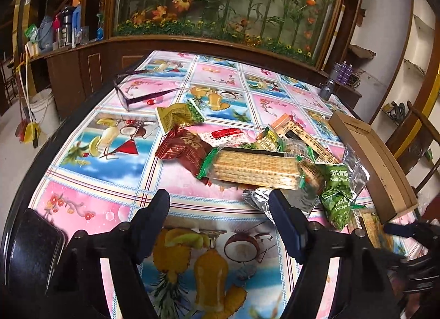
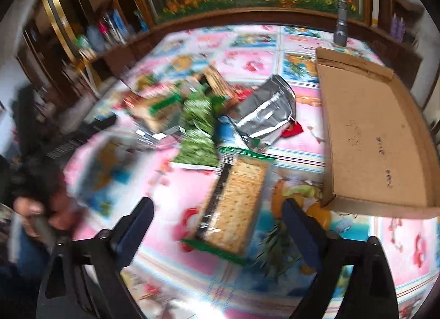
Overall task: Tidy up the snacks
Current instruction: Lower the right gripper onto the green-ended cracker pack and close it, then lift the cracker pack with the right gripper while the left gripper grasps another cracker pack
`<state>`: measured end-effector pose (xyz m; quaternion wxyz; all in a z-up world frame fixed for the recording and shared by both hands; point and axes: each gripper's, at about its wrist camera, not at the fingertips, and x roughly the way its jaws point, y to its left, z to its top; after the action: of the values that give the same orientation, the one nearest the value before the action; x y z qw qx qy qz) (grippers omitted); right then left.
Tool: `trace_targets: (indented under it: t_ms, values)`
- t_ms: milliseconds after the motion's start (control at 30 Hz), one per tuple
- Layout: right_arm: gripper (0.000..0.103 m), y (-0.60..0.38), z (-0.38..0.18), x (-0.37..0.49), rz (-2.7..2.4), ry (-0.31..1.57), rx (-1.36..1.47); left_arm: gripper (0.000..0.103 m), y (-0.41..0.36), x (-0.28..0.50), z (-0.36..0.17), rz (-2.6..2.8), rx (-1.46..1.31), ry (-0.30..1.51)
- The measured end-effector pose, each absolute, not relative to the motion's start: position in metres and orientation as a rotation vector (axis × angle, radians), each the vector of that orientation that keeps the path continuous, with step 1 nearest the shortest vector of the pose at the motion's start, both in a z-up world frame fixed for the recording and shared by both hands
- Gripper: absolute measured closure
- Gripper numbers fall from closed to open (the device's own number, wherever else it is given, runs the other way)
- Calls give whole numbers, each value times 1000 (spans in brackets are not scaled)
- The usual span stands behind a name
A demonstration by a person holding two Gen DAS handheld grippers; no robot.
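Grippers tilted down: left gripper (image 1: 220,203) and right gripper (image 2: 217,214), fingers apart, empty, over fruit-print tablecloth (image 1: 110,159); snack packets (image 1: 255,167), cardboard tray (image 2: 371,140), planted glass cabinet (image 1: 228,2) behind.

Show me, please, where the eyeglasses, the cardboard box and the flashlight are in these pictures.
eyeglasses (image 1: 129,98), left wrist view, on the front lens frame.
cardboard box (image 2: 368,126), right wrist view, on its bare inner floor.
flashlight (image 2: 341,27), right wrist view, on its upright grey body.
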<state>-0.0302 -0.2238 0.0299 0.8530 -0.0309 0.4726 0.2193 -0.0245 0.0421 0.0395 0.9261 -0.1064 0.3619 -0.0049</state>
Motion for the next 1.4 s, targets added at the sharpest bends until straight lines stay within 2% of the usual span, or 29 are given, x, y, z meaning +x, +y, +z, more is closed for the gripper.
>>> trace_targets:
  t_ms: [167,200,267,400,600,867,1133,1400]
  values:
    - [31,-215,9,-10,399,1070,-83,29,51,-23,37,-8,-271,758]
    - [41,-214,9,-8,380,1047,-103,29,54,-22,36,-9,-286,763]
    - [53,-210,9,-4,355,1037,-121,29,57,-20,34,-7,-307,772]
    - [53,-218,19,-1,390,1022,-63,29,65,-19,32,-13,-360,783]
    - [53,-240,63,1,399,871,69,29,70,-16,30,-25,-405,788]
    - [53,-208,103,57,437,712,97,29,61,-9,33,-107,-499,844]
    - [53,-219,71,76,566,712,189,29,32,54,42,-6,-564,991]
    - [53,-242,78,81,572,687,275,30,-9,90,19,114,-421,1129]
